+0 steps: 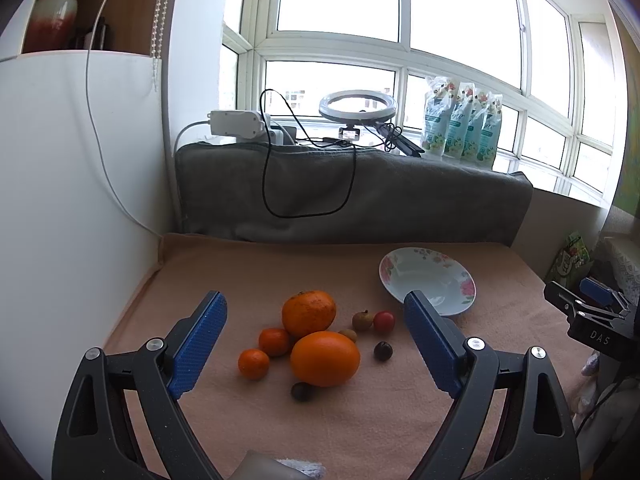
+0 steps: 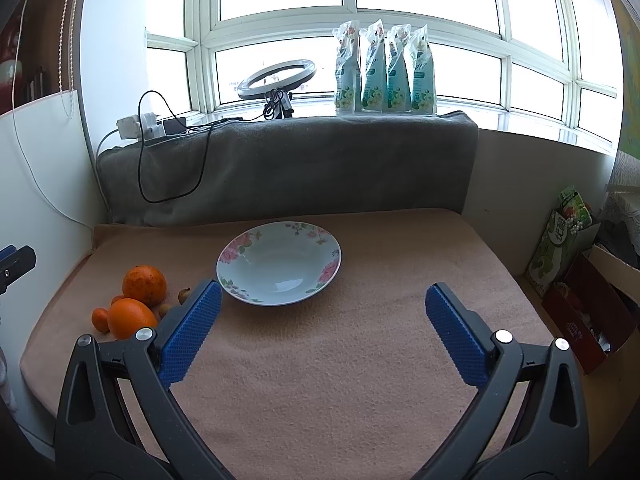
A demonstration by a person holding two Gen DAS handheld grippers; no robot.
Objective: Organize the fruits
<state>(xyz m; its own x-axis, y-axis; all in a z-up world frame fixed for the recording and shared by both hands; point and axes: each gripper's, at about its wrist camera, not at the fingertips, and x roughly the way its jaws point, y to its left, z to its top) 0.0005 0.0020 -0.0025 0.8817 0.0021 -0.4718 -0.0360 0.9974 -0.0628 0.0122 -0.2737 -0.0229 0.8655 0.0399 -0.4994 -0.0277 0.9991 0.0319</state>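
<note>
A cluster of fruit lies on the pink cloth: a big smooth orange (image 1: 325, 358), a rougher orange (image 1: 308, 312) behind it, two small tangerines (image 1: 253, 364), a red cherry tomato (image 1: 384, 321), a longan (image 1: 362, 320) and two dark small fruits (image 1: 383, 351). An empty floral plate (image 1: 427, 280) sits to their right; it also shows in the right wrist view (image 2: 279, 263). My left gripper (image 1: 316, 344) is open above and around the fruit, holding nothing. My right gripper (image 2: 322, 332) is open and empty in front of the plate, with the oranges (image 2: 132, 318) at its left.
A grey blanket (image 1: 360, 196) covers the ledge behind the table. A ring light (image 1: 358, 106), cables and several refill pouches (image 2: 384, 68) stand on the windowsill. A white board (image 1: 72, 184) walls the left side. Cardboard boxes (image 2: 580, 304) sit off the right edge.
</note>
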